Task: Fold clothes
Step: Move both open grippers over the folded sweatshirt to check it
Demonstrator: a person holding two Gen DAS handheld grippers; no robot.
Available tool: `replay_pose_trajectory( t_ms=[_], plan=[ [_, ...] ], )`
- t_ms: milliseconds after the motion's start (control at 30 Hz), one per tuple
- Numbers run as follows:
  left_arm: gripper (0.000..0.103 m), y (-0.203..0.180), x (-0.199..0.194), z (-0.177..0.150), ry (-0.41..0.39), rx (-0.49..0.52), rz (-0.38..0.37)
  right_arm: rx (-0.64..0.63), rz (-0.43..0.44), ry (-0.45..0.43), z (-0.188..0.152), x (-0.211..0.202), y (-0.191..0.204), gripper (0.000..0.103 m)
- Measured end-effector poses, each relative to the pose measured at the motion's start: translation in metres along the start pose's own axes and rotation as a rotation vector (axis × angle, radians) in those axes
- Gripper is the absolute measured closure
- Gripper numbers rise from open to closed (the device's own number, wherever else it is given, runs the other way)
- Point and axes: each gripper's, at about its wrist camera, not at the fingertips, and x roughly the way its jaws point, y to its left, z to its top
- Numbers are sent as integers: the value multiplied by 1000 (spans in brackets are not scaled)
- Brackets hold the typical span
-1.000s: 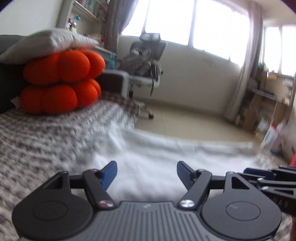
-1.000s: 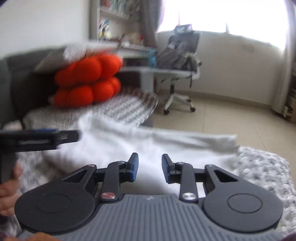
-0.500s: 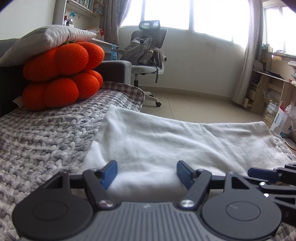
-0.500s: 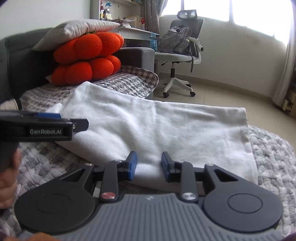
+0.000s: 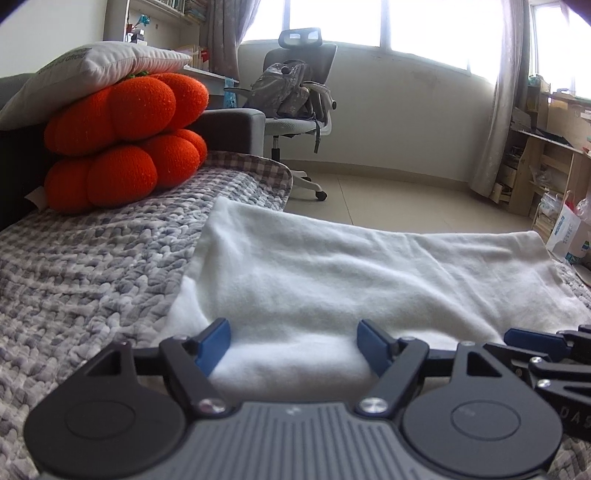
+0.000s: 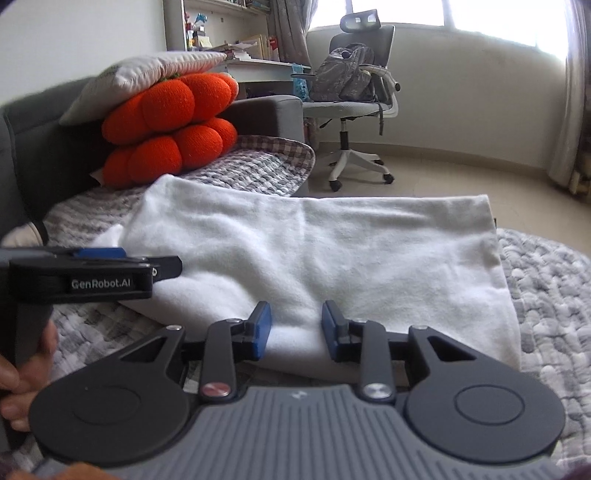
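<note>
— Lying flat across the middle of both views is the white cloth [image 5: 369, 273], folded into a broad band on the grey blanket [image 5: 92, 266].

— And the grippers?

— Left gripper [image 5: 293, 341] sits at the bottom centre of its view, blue fingers [image 5: 216, 341] spread wide, released, at the cloth's near edge with nothing between them. Right gripper [image 6: 295, 328] is at the bottom centre of its own view, fingers [image 6: 260, 328] parted by a narrower gap, also holding nothing; whether they touch the cloth I cannot tell.

— Do they see each other?

— Yes. The right one pokes in at the lower right edge of the left view; the left one shows at the left edge of the right view, with a hand [image 6: 22, 373] on its handle.

— Background?

— Orange cushions [image 5: 125, 144] under a pale pillow [image 5: 96, 70] at upper left, a chair [image 5: 295, 103] by the window [image 5: 424, 26]
</note>
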Motion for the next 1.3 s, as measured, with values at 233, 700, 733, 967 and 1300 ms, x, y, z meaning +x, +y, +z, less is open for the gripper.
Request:
replay_pose_trajectory(
  t_ms=[233,700,733,967,1300],
  plan=[
    [25,2,1,0,3,-6,-7,4,-25,2,0,1,2,70],
    [23,-1,1,0,7,1,-4,59,19,-14,-1,-1,-8,69],
    [23,-3,1,0,6,6,4,64,23,-15,-1,-1,-9,69],
    [22,-6,0,1,2,22,23,93,47,-19,0,-2,-14,69],
    [22,-4,-1,1,-4,21,24,133,85,-21,0,-2,-21,69]
  ],
)
